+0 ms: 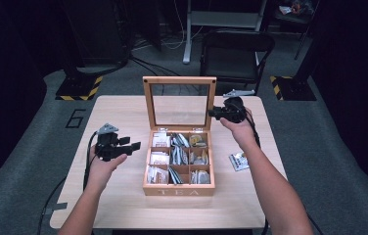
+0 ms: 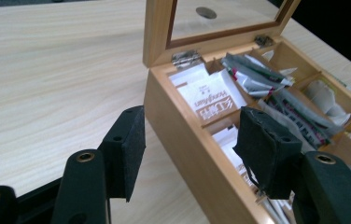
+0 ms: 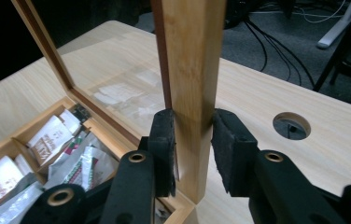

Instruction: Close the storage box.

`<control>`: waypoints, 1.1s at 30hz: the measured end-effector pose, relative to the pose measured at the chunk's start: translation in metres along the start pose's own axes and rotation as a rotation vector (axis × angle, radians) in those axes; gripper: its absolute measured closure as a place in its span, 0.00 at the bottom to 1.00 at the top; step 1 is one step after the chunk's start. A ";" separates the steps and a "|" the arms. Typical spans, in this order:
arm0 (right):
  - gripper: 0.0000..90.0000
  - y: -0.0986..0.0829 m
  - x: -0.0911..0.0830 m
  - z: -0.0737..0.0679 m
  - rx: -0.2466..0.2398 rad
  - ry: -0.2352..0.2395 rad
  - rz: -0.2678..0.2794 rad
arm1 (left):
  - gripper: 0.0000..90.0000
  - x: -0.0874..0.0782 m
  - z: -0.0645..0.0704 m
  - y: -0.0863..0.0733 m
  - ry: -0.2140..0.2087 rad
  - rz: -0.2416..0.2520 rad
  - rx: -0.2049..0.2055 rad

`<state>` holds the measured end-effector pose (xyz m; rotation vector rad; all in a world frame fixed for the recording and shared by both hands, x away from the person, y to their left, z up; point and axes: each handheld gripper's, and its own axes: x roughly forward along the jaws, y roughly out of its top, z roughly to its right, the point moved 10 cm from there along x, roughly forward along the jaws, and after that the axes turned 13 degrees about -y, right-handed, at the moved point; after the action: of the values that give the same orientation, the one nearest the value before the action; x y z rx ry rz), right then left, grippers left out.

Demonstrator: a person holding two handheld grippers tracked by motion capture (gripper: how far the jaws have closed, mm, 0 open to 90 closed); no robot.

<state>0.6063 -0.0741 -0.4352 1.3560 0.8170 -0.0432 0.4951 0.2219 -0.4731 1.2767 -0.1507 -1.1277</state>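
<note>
Right gripper view: right gripper [image 3: 192, 140] pinches the glass-paned wooden lid [image 3: 190, 60] of the tea box [image 1: 178, 188]; left gripper [image 2: 190, 144] spread.

My left gripper [image 1: 123, 146] is black, topped with a grey three-cornered plate, and a black cable trails from it. Its fingers [image 2: 126, 149] are flat black blocks faced with foam-like pads, each with a small screw hole, on black arms with brass-coloured rivet rings. My right gripper [image 1: 215, 113] is black too, with the same padded fingers [image 3: 164, 149] and ringed arms; its cable seems to run along my forearm. My forearms are bare, no sleeves.
</note>
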 end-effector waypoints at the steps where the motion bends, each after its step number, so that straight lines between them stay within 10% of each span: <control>1: 0.77 -0.001 -0.002 0.000 0.008 0.006 0.003 | 0.47 0.000 0.000 0.001 -0.003 -0.013 0.011; 33: 0.65 0.001 -0.022 -0.023 -0.059 0.055 0.060 | 0.51 0.014 0.015 0.094 0.018 0.038 0.153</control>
<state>0.5793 -0.0630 -0.4223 1.3299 0.8172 0.0645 0.5470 0.1894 -0.3988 1.4139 -0.2508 -1.0885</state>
